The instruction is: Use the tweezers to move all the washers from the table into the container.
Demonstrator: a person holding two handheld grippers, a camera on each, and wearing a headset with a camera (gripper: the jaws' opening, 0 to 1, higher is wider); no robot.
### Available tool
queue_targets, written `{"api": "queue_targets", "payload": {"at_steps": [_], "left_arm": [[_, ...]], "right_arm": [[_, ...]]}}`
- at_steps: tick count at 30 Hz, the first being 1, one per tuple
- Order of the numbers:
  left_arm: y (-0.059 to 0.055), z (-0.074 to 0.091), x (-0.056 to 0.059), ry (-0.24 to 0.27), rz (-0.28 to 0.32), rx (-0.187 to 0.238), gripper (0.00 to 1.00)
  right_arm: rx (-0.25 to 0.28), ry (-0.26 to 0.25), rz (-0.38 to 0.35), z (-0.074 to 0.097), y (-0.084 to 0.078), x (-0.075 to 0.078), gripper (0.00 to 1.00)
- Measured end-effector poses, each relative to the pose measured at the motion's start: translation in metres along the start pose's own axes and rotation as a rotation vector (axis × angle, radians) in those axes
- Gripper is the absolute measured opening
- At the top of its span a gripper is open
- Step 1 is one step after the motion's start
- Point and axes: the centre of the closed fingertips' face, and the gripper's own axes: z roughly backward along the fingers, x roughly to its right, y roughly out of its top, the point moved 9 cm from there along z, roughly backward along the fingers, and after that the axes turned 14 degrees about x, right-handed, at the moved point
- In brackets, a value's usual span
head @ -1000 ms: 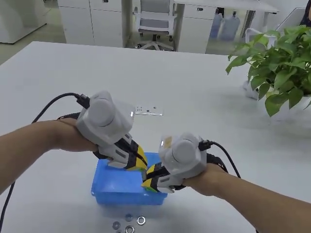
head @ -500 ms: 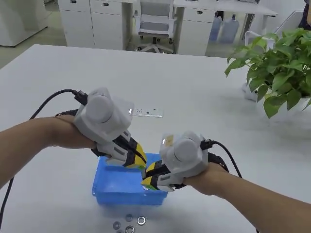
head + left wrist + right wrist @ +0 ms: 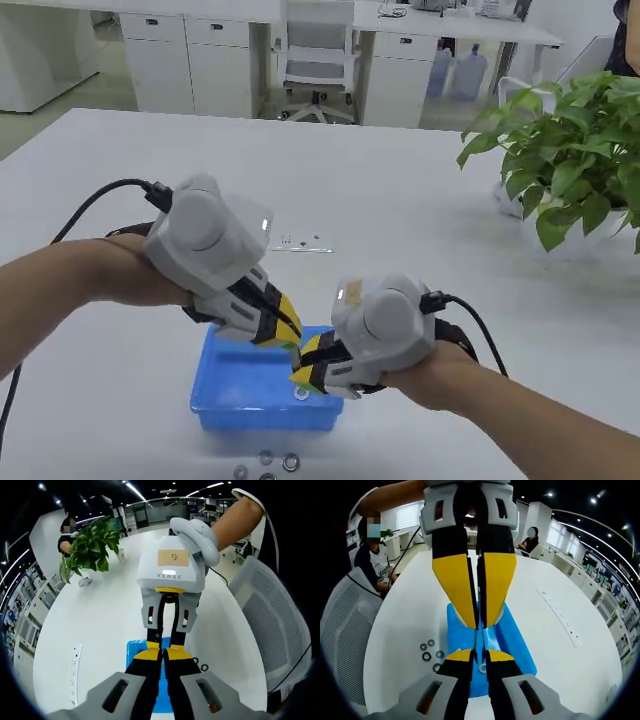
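White office table [image 3: 400, 220], plant [image 3: 560, 170] at right edge, blue container [image 3: 260, 415] and washers [image 3: 290, 462] by near edge, left gripper [image 3: 288, 334] jaws clenched on tweezers [image 3: 480, 639], right gripper [image 3: 302, 373] jaws near-closed, grip unclear.

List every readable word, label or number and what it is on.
"XENSE": on the right gripper's white body.
Tan sticker above it: handwritten mark, unreadable.
Strip on the table: print too small to read.
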Motion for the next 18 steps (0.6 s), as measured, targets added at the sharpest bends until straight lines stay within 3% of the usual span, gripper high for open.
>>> {"api": "queue_targets", "payload": {"at_steps": [18], "left_arm": [[0.022,0.016,0.022,-0.003,-0.033,-0.008,0.06]], "right_arm": [[0.042,-0.013,0.03,0.013,0.021,-0.023,0.12]]}}
